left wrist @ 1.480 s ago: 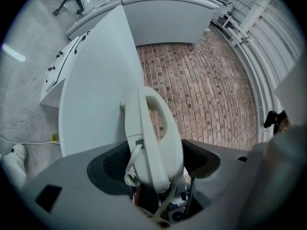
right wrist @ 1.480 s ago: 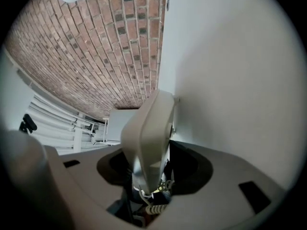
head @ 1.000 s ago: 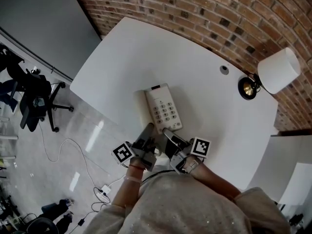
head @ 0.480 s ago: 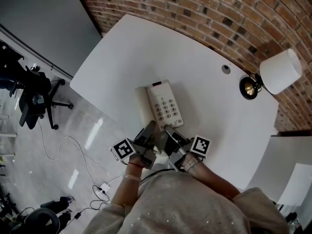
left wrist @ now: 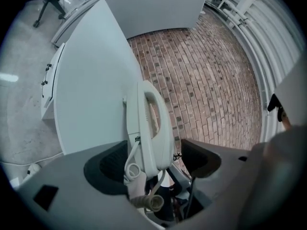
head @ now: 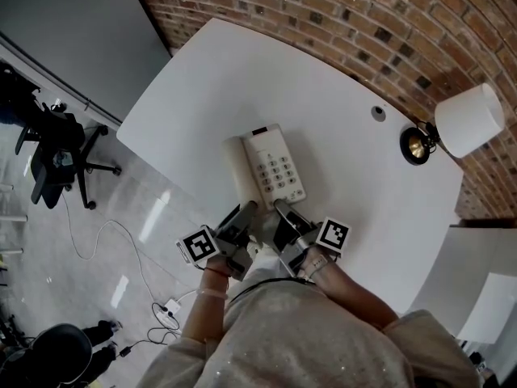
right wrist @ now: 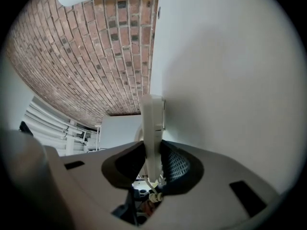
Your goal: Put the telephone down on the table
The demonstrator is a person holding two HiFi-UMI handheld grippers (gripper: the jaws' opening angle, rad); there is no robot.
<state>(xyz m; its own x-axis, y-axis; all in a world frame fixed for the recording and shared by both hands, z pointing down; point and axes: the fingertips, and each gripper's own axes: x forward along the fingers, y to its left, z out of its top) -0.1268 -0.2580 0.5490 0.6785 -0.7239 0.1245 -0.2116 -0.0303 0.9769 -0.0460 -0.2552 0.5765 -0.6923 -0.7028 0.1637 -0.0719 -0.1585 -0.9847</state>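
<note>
The telephone (head: 273, 168) was seen keypad-up at the near edge of the white table (head: 242, 71), its near end taken between both tools; whether it rested on the tabletop could not be made out. The right gripper (head: 284, 214), whose jaws had just been closing, was clamped on the telephone's thin edge, both sides pressed. The left gripper (head: 241, 214) was held loose about the handset (left wrist: 156, 123) side, jaws apart, with a sliver of gap seen at one pad (left wrist: 199, 159).
</note>
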